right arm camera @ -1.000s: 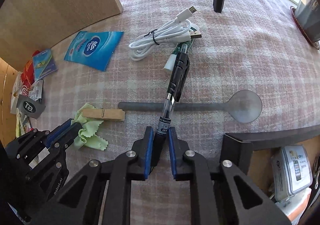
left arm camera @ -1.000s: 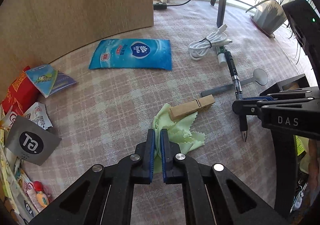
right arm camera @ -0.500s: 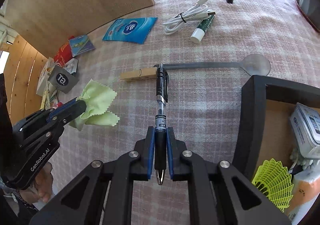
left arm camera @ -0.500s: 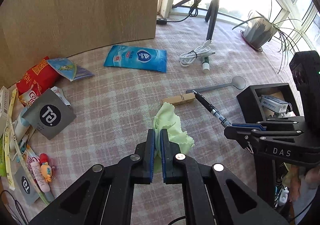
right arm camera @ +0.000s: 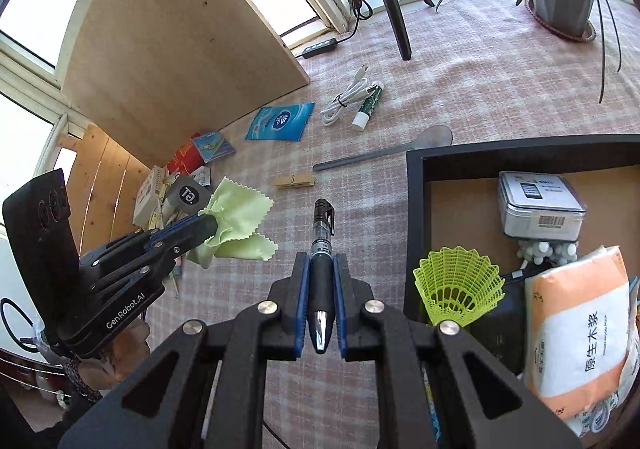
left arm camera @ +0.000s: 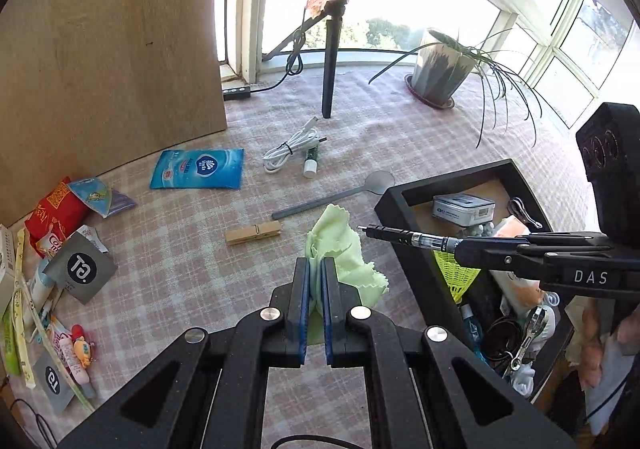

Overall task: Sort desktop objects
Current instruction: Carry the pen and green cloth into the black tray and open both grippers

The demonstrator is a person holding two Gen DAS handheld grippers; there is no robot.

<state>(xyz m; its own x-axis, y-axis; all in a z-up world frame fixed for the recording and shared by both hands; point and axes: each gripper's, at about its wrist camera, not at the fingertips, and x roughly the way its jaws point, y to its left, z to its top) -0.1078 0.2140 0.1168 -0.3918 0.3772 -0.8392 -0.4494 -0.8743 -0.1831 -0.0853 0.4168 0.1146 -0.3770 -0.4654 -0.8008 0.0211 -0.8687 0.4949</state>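
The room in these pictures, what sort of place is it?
Probably a sunlit home balcony or window corner used for recording: a table with a checked cloth, a potted plant by large windows, and a ring light on a tripod.

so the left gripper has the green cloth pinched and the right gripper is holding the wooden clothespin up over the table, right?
Not quite. The right gripper holds a black pen, not the clothespin; the right wrist view shows the pen clamped between its jaws. The wooden clothespin lies on the checked tablecloth, untouched. The rest is right: the left gripper has the green cloth pinched.
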